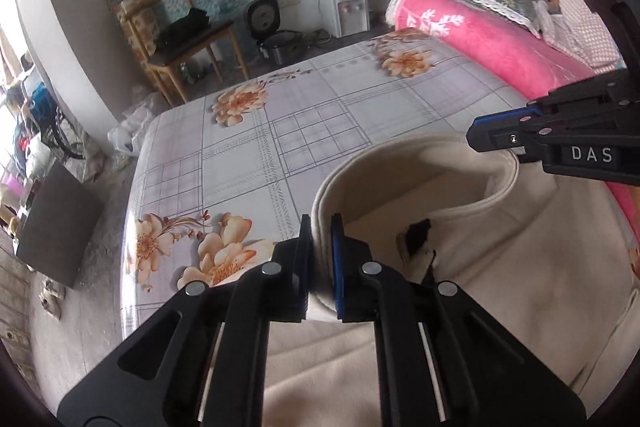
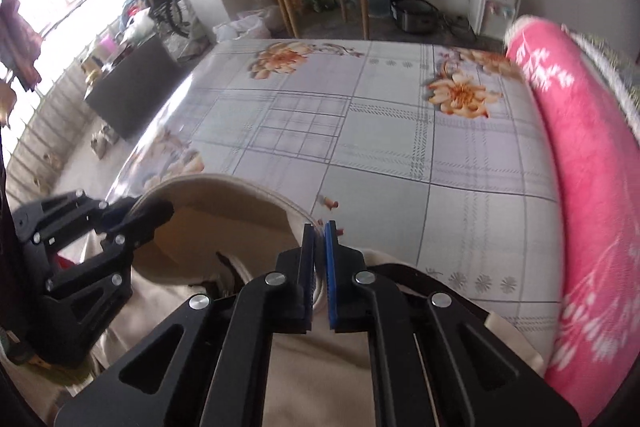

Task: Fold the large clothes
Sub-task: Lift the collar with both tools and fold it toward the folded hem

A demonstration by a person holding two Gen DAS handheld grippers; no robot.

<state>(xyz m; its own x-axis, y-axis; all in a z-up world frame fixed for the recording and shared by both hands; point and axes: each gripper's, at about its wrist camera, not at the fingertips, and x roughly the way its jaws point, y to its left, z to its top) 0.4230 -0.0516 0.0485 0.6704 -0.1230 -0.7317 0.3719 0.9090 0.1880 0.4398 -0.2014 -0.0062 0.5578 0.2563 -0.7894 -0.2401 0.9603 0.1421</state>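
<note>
A large cream garment [image 1: 500, 287] lies on the near part of a bed, its collar [image 1: 348, 167] lifted into an open loop. My left gripper [image 1: 321, 223] is shut on the collar's left edge, with fabric pinched between the blue pads. The right gripper [image 1: 496, 137] reaches in from the right side of the left wrist view and grips the collar's other side. In the right wrist view, my right gripper [image 2: 319, 231] is shut on the collar band [image 2: 224, 181], above the cream garment [image 2: 320, 367]. The left gripper [image 2: 156, 211] holds the collar's far-left rim.
The bed sheet [image 1: 300, 131] [image 2: 380, 147] is grey plaid with orange flowers. A rolled pink blanket [image 1: 480, 39] [image 2: 592, 187] lines the right side. Beyond the bed stand a wooden chair [image 1: 180, 39], a rice cooker [image 1: 280, 47] and a water dispenser [image 1: 344, 7]. A dark box [image 1: 56, 227] sits on the floor at left.
</note>
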